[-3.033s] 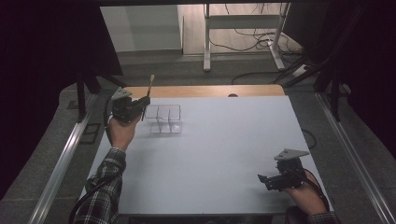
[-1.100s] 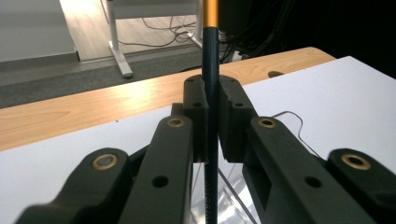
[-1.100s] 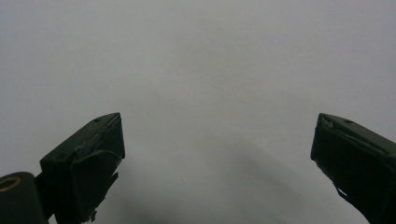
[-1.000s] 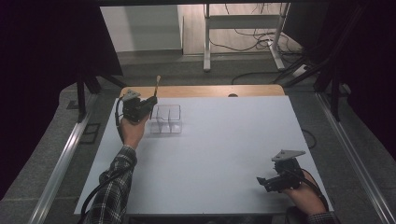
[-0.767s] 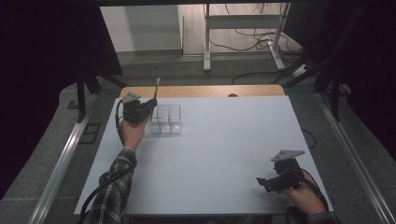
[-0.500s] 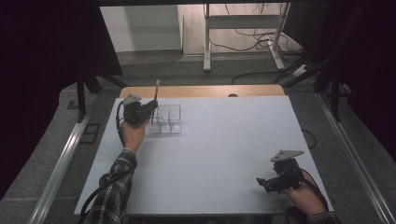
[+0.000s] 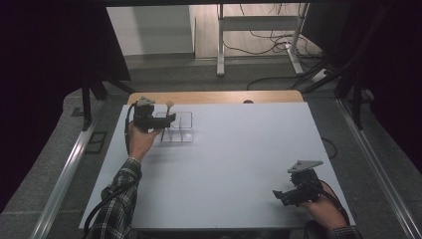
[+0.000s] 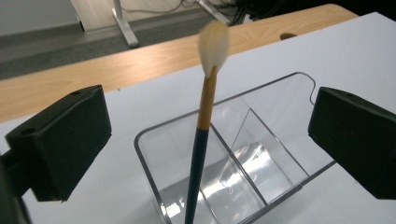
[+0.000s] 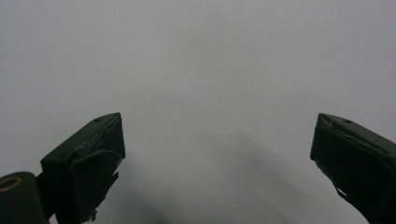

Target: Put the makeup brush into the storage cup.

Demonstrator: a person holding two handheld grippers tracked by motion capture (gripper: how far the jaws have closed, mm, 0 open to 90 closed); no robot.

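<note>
Now the left gripper (image 8: 205,140) has just been opening its jaws, which stand spread wide with the brush (image 8: 201,140) upright between them, touching neither pad and clear of both black fingers (image 8: 60,140). Its dark handle stands in the near compartment of the clear divided holder (image 8: 280,116), leaning a little, with the pale bristle tip up above the rim, at the far left of the white table (image 7: 234,149) close to the wooden edge. Well apart, at the near right corner, the right gripper (image 9: 215,158) hovers over bare tabletop with its jaws wide and nothing between them.
</note>
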